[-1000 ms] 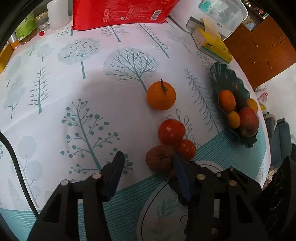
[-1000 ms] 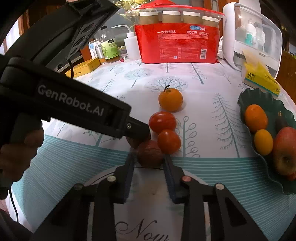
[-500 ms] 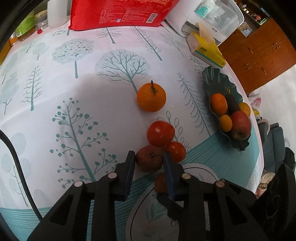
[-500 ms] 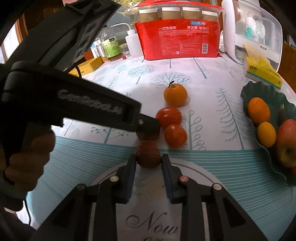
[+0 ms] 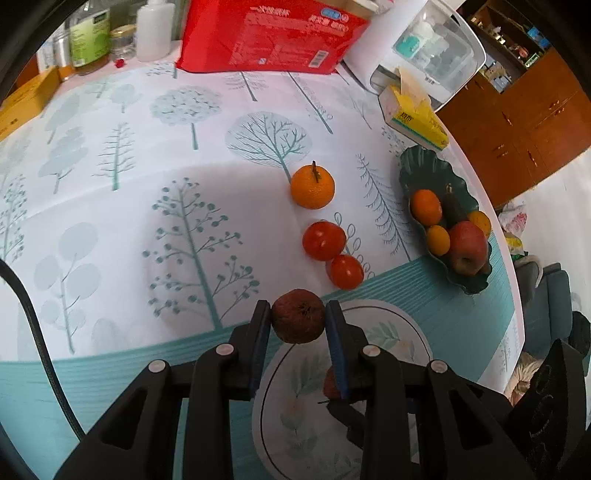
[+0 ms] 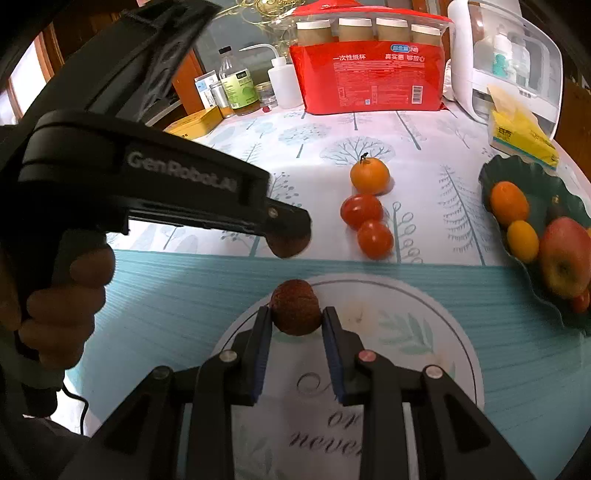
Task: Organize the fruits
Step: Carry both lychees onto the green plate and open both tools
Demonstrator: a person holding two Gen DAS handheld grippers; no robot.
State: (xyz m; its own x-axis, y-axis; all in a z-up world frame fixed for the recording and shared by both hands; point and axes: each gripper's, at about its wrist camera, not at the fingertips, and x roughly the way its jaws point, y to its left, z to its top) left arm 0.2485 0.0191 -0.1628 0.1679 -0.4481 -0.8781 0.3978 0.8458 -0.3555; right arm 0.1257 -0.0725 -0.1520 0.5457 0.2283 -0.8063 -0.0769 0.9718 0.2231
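My left gripper (image 5: 298,323) is shut on a brown wrinkled fruit (image 5: 298,316) and holds it above the tablecloth. My right gripper (image 6: 295,314) is shut on a second brown fruit (image 6: 295,312), also lifted over the round print. The left gripper shows in the right wrist view (image 6: 291,236) with its fruit. On the cloth lie an orange (image 5: 312,186) and two tomatoes (image 5: 324,240) (image 5: 346,271). A dark green fruit dish (image 5: 428,173) at the right holds oranges and an apple (image 5: 467,245).
At the back stand a red package (image 5: 273,35), a white appliance (image 5: 424,48), a tissue box (image 5: 413,118), bottles (image 5: 90,37) and a yellow box (image 5: 22,99). The table edge runs at the right past the dish.
Both grippers closed on the brown fruits, lifted them off the cloth and drew back from the tomatoes. The left gripper went from wide open to shut.
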